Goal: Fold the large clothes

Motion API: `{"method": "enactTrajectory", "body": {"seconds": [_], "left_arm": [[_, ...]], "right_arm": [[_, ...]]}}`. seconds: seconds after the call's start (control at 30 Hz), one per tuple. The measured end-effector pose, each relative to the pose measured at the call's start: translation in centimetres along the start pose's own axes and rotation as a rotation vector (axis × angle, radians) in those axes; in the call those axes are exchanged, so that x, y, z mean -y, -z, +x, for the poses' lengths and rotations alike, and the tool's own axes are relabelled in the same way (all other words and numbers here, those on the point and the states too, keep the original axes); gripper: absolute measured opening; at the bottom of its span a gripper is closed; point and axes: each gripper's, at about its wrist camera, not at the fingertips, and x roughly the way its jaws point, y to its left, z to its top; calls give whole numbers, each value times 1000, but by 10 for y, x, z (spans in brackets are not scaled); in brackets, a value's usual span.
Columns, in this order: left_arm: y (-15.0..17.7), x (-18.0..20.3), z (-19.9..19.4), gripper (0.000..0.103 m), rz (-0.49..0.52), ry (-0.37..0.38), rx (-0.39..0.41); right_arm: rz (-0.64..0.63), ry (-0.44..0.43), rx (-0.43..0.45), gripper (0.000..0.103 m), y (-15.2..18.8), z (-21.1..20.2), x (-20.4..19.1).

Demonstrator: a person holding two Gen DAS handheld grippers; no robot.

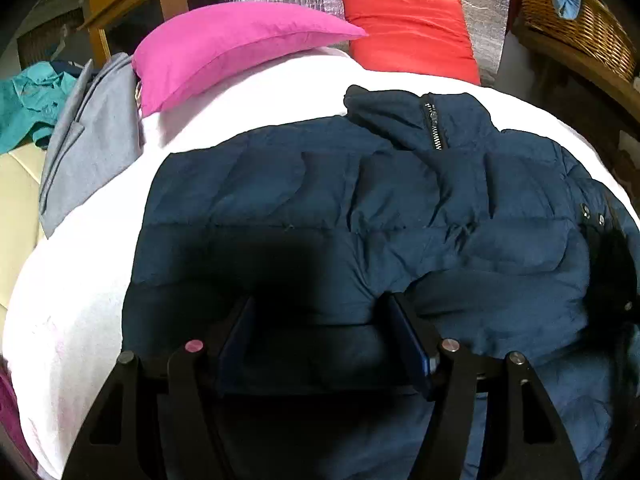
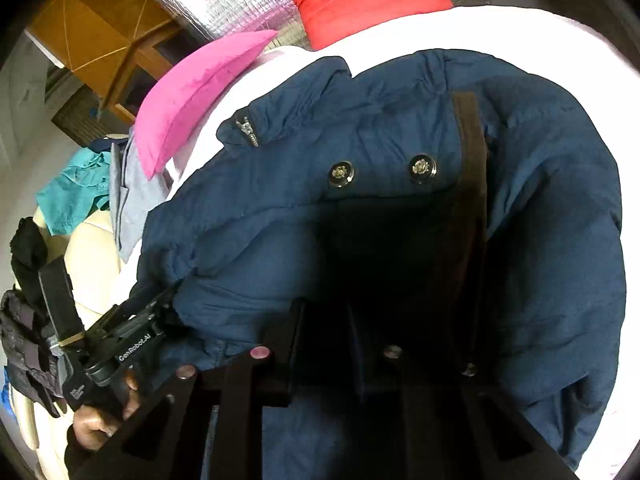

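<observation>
"GenRobot.AI" is printed on the left claw (image 2: 160, 312).

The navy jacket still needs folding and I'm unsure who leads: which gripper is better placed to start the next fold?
Probably the left gripper: its jaws are open around a ridge of the navy jacket near its edge. The right gripper sits over the middle, in shadow, with its grip unclear.
</observation>
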Motion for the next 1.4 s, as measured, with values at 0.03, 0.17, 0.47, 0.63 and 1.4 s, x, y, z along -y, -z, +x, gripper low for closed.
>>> {"method": "enactTrajectory", "body": {"seconds": [0.03,0.17,0.47,0.63,1.4], "left_arm": [[0,-2,0,68,6,-3,4],[1,-1,0,68,22,-5,20],[4,-2,-1,69,36,-2,31],[5,-4,-1,70,41,4,37],[4,-4,1,76,42,-7,43]], "right_arm": [[-7,2,8,26,-1,-6,-1],[-38,2,70,25,-2,-28,-7],[-8,41,51,25,-9,-23,-1],[24,30,14,26,-8,-9,8],[18,28,24,26,-5,-3,13]]}}
